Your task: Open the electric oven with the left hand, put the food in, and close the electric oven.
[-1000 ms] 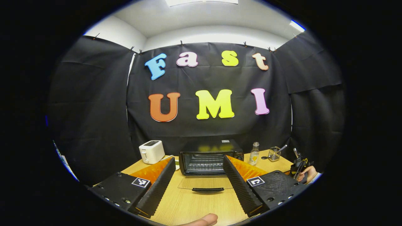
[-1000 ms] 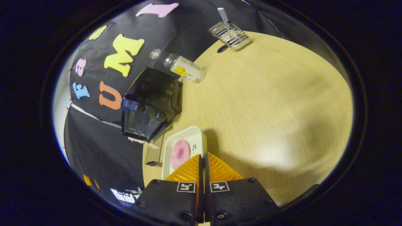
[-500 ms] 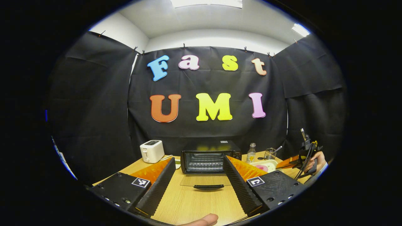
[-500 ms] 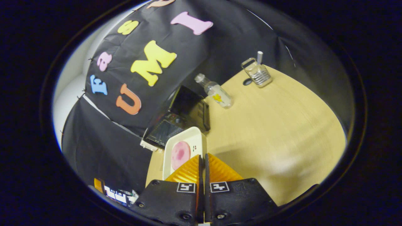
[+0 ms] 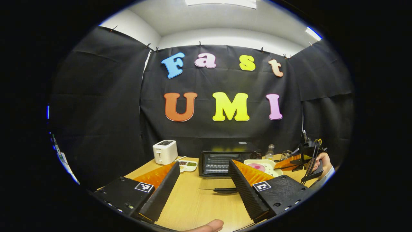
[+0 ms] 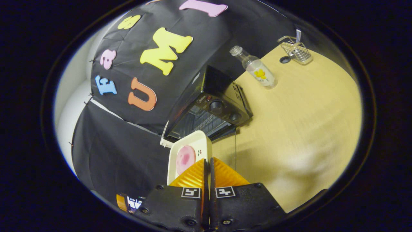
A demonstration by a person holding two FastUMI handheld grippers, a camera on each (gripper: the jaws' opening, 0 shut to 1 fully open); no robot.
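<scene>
- Currently the electric oven [image 5: 225,159] stands open at the tabletop's [image 6: 289,129] rear, door [image 5: 222,188] folded flat.
- Right claw [image 6: 207,167]: closed on the tray [image 6: 190,154] rim, holding the pink food [image 6: 185,159] before the oven mouth; tray's near end hidden.
- Left claw [image 5: 204,183]: wide apart, empty.
- Left gripper view adds a toaster [image 5: 165,151].

Bright ceiling light; fisheye-warped edges; table [image 6: 289,106] blurred.

Matt wood-grain table [image 6: 289,122], glossy black oven [image 6: 212,103]
</scene>
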